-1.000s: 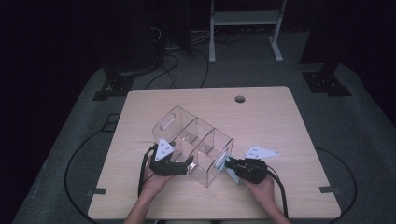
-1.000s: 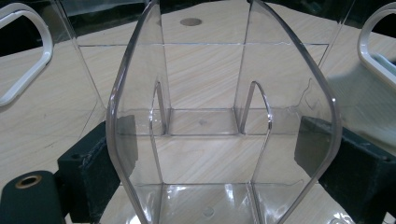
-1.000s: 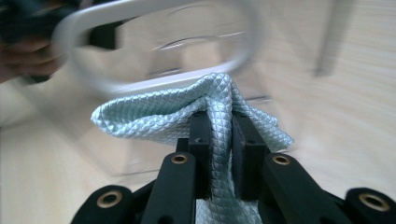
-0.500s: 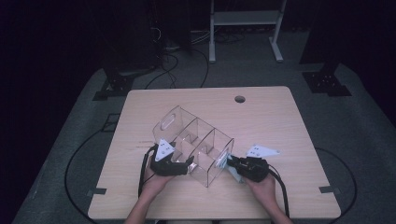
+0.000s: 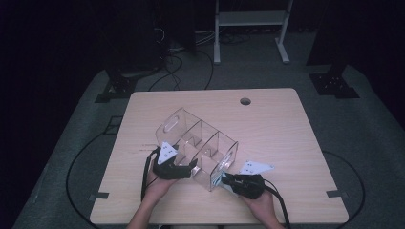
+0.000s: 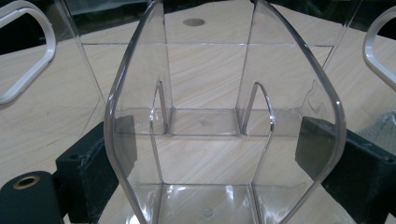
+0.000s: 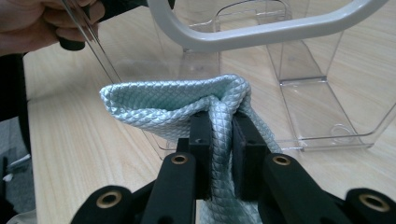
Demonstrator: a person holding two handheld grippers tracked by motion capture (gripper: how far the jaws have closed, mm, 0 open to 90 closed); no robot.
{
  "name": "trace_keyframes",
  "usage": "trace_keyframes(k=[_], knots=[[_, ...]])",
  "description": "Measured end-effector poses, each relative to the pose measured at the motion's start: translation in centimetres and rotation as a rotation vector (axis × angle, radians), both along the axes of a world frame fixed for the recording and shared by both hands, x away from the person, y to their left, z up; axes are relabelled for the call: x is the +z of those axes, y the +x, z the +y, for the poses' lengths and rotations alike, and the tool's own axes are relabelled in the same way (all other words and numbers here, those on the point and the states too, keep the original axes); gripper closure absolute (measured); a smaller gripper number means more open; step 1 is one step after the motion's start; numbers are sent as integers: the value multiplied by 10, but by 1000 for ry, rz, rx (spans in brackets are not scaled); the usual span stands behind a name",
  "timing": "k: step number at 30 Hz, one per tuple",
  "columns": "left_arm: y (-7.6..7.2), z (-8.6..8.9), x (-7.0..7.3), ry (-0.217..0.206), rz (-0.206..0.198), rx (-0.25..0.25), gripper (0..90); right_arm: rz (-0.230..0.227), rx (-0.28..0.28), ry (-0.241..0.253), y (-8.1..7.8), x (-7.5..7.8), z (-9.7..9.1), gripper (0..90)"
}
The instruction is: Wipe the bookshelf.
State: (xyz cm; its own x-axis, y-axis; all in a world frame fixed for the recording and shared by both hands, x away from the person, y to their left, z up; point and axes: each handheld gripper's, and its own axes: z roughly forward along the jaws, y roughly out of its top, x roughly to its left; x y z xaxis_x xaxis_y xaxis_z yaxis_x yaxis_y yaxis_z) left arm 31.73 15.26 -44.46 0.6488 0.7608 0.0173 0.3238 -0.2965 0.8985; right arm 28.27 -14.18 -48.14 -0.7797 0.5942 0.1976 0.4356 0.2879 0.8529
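A clear plastic organizer (image 5: 200,143) with several compartments lies slanted on the wooden table (image 5: 277,129). My left gripper (image 5: 191,168) grips its near-left side. In the left gripper view the pads (image 6: 93,158) stand wide and press on the curved clear walls (image 6: 140,93) from both sides. My right gripper (image 5: 225,180) sits at the organizer's near-right end. It is shut on a pale mint quilted cloth (image 7: 173,102), which bunches above the jaws just in front of the organizer's handle cutout (image 7: 261,32).
A round cable hole (image 5: 245,101) sits near the table's far edge. The hand (image 7: 51,23) holding the left gripper appears at the top left of the right gripper view. Cables (image 5: 76,162) and stand feet (image 5: 119,88) lie on the grey floor around the table.
My right gripper, with the cloth in it, has slid a little left and toward the near edge, closer to the organizer's end. The left gripper and organizer have stayed put.
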Motion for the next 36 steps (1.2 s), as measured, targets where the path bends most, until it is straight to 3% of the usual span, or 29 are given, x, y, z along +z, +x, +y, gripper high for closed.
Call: trace_keyframes(k=[4, 7, 10, 13, 15, 16, 21, 24, 26, 28, 31, 33, 36], knots=[[1, -1, 0, -2, -4, 7, 87, 17, -71, -7, 17, -5, -12, 798], [1, -2, 0, -4, -4, 14, 83, 10, -78, -21, 17, -7, -11, 798], [2, -2, -1, -6, -6, 20, 82, 8, -28, -35, 8, -9, -2, 797], [2, 0, -1, -7, -4, 18, 82, 14, 73, -50, -6, -13, 15, 797], [3, 2, 0, -6, 1, 12, 85, -10, 89, -80, -10, -13, 21, 798], [2, 2, 0, -6, 2, 11, 86, 7, 98, -73, -7, -13, 19, 799], [3, 2, -1, -9, -4, 20, 88, 32, -14, -68, 16, -17, 1, 797], [3, 1, -1, -13, -3, 24, 87, 26, -35, -81, 20, -18, -2, 797], [3, 0, -1, -8, -5, 25, 86, 23, -30, -85, 16, -17, 0, 797], [3, 0, -1, -9, -4, 27, 83, 33, 17, -80, 9, -17, 7, 796], [3, 0, -1, -10, -2, 26, 83, 14, 101, -113, -5, -15, 21, 795], [3, 1, -1, -11, 2, 23, 86, 14, 112, -121, -3, -14, 21, 797], [2, 1, 0, -5, 3, 19, 88, 28, 66, -116, 7, -15, 12, 796]])
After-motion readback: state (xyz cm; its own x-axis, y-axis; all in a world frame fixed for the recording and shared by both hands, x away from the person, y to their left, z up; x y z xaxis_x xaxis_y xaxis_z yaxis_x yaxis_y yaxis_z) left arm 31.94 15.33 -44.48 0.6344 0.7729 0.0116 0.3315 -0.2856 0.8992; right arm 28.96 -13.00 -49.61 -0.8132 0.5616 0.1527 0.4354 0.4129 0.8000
